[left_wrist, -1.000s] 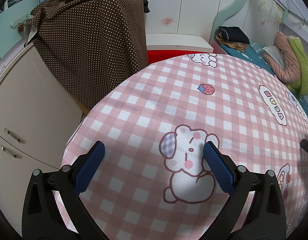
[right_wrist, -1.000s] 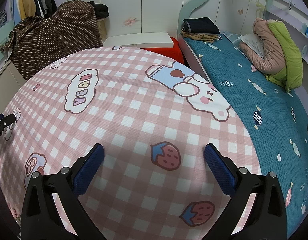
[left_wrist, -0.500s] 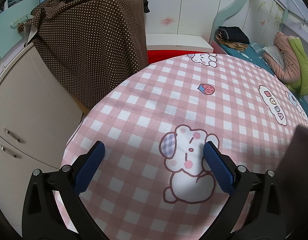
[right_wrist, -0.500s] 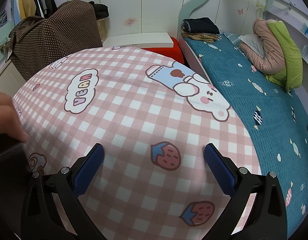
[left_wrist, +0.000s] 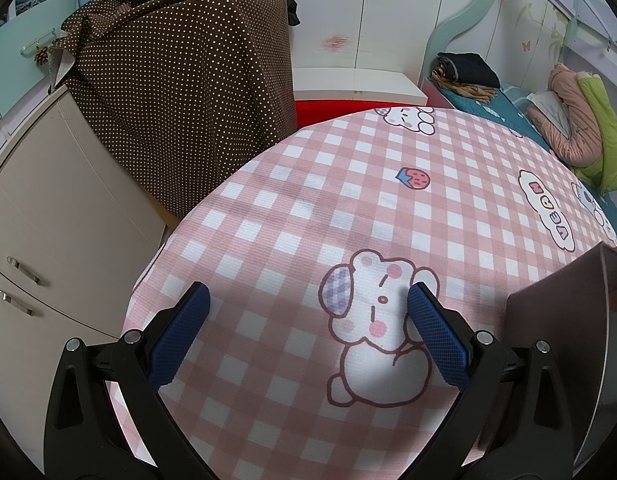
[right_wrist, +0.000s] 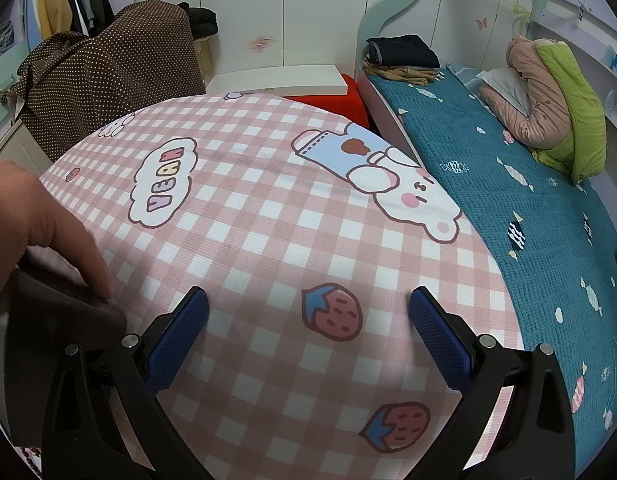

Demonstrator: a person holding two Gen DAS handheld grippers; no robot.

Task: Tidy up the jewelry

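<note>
A dark grey box stands at the right edge of the left wrist view, on the pink checked tablecloth. The same box shows at the left of the right wrist view, with a person's hand resting on its top. Both grippers hover over the cloth. My left gripper is open and holds nothing. My right gripper is open too, empty, with the box just left of its left finger. No jewelry shows in either view.
A cabinet draped with a brown dotted cloth stands left of the table. A bed with a teal cover and folded clothes runs along the right. A white shelf and red item sit behind the table.
A hand has brought the dark box in between the two grippers and set it further onto the table. Neither gripper has moved.
</note>
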